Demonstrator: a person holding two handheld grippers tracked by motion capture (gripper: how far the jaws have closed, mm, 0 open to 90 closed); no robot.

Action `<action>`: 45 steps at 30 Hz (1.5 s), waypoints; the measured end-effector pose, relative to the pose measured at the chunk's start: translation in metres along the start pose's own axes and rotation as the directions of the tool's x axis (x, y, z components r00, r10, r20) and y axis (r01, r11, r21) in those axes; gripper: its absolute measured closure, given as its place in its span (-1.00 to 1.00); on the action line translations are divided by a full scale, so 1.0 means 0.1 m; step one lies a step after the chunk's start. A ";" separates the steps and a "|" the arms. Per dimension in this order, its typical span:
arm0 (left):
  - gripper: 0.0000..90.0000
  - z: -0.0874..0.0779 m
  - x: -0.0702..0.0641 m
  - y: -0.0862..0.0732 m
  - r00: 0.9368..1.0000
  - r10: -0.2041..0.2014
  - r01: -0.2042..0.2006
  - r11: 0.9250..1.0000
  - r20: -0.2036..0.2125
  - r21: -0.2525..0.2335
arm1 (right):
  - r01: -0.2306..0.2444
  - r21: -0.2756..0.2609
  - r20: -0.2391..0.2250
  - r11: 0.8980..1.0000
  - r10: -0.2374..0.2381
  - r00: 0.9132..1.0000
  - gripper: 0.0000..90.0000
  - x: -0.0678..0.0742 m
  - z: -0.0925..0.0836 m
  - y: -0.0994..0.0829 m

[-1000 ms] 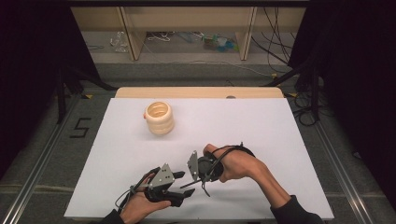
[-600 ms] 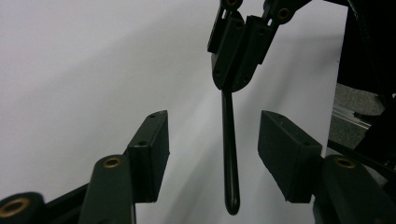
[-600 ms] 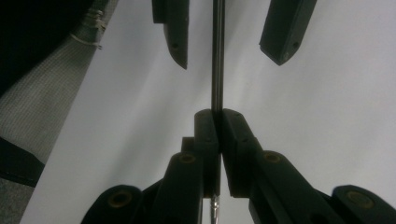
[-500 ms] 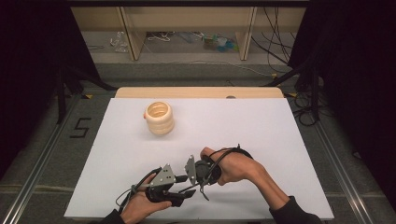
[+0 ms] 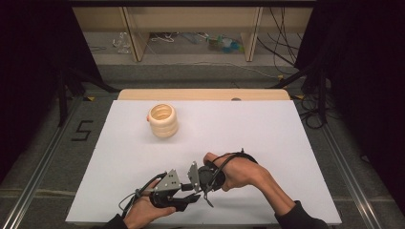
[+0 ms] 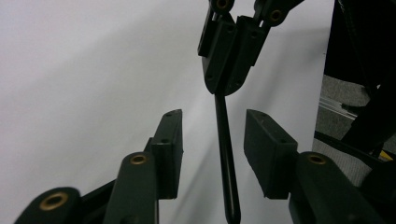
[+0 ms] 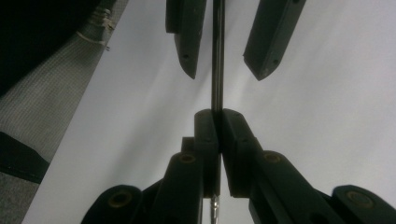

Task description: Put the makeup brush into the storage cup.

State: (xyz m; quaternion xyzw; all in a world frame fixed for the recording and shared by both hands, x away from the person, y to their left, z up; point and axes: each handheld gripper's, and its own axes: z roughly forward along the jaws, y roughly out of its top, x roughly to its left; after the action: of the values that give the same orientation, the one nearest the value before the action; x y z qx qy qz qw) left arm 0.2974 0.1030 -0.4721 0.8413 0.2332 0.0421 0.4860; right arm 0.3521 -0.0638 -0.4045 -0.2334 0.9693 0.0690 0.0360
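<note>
A thin black rod (image 7: pixel 217 56) is clamped in my right gripper (image 7: pixel 217 114), whose pads are pressed together on it. In the left gripper view the rod (image 6: pixel 226 163) runs from the right gripper (image 6: pixel 226 88) down between my left gripper's (image 6: pixel 212 116) jaws. Those jaws have just been closing. A gap is left on each side of the rod, so the pads are not touching it. In the high view the left gripper (image 5: pixel 192 199) and right gripper (image 5: pixel 204 189) meet tip to tip near the table's front edge.
A cream ribbed cup (image 5: pixel 163 120) stands upright at the back left of the white table top (image 5: pixel 267 138). The wooden table edge (image 5: pixel 205 94) lies behind it. The floor beyond has shelving legs and cables.
The right gripper has edged slightly down and left, closer to the left gripper. The left hand has hardly moved. The cup is where it was.
</note>
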 end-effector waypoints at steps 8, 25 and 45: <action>0.40 0.01 0.00 -0.01 1.000 0.001 -0.001 1.000 -0.003 -0.005 | 0.007 -0.015 0.000 1.000 -0.007 1.000 0.90 0.02 0.01 0.02; 0.53 -0.01 -0.05 -0.01 0.995 -0.096 0.095 0.995 0.030 0.014 | 0.026 -0.028 0.000 0.999 -0.026 1.000 0.90 0.04 0.02 0.06; 0.67 0.00 0.00 -0.01 1.000 -0.009 0.008 1.000 0.028 0.017 | 0.046 -0.005 -0.004 0.999 -0.046 0.999 0.90 0.04 0.02 0.09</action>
State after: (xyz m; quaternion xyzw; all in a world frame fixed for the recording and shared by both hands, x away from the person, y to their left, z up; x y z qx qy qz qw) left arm 0.2966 0.1030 -0.4730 0.8449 0.2302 0.0260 0.4821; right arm 0.3446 -0.0577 -0.4058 -0.2560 0.9635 0.0700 0.0348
